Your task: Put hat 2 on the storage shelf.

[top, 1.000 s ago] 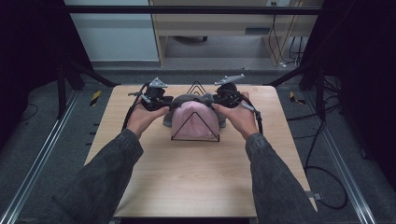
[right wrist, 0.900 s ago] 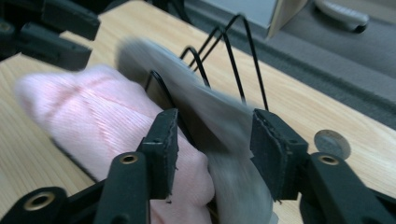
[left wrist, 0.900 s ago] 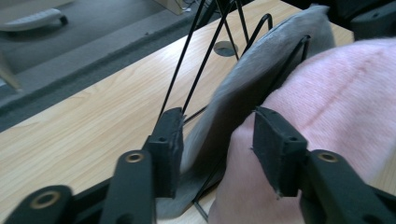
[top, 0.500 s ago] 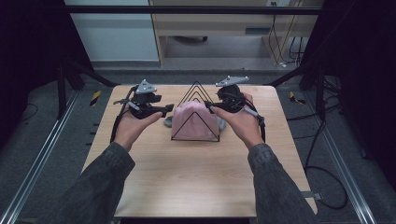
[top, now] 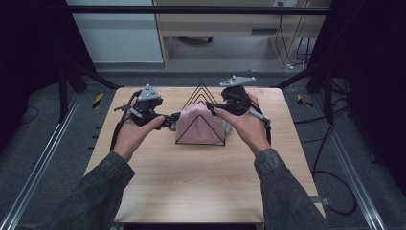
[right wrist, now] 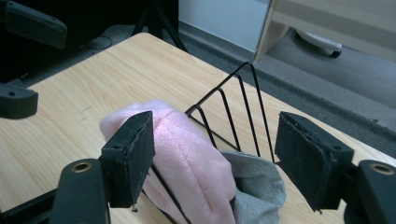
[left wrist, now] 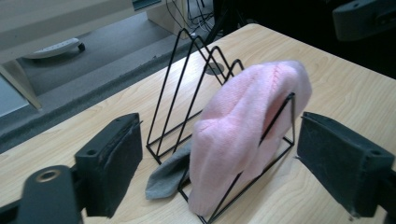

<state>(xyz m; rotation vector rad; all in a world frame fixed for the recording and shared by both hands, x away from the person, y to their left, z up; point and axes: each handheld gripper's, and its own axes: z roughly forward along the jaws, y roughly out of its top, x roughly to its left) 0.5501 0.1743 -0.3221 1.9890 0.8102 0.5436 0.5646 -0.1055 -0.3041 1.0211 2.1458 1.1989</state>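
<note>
A black wire rack [top: 200, 94] of triangular dividers stands on the wooden table [top: 191, 182]. A pink knitted cloth [top: 197, 125] is stuffed into its front slots, with a grey cloth [top: 228, 127] behind it on the right. My left gripper [top: 170, 120] is open just left of the rack. In the left gripper view its open jaws [left wrist: 224, 158] frame the pink cloth [left wrist: 243, 135] and a grey cloth [left wrist: 167, 175] at the rack's [left wrist: 187, 70] foot. My right gripper [top: 214, 109] is open at the rack's right. Its view [right wrist: 219, 154] looks down on the pink cloth [right wrist: 187, 154] and the grey cloth [right wrist: 258, 187].
The table's far edge lies just behind the rack, with grey floor, a desk and cables [top: 297, 43] beyond. Dark frame posts [top: 64, 81] stand at both sides. Bare wood stretches from the rack to the near edge. The left gripper's jaws [right wrist: 32, 25] show at the right gripper view's top left.
Both hands have drawn outward from the rack, the left one farther. The grippers no longer press on the pink cloth, which stays in the rack.
</note>
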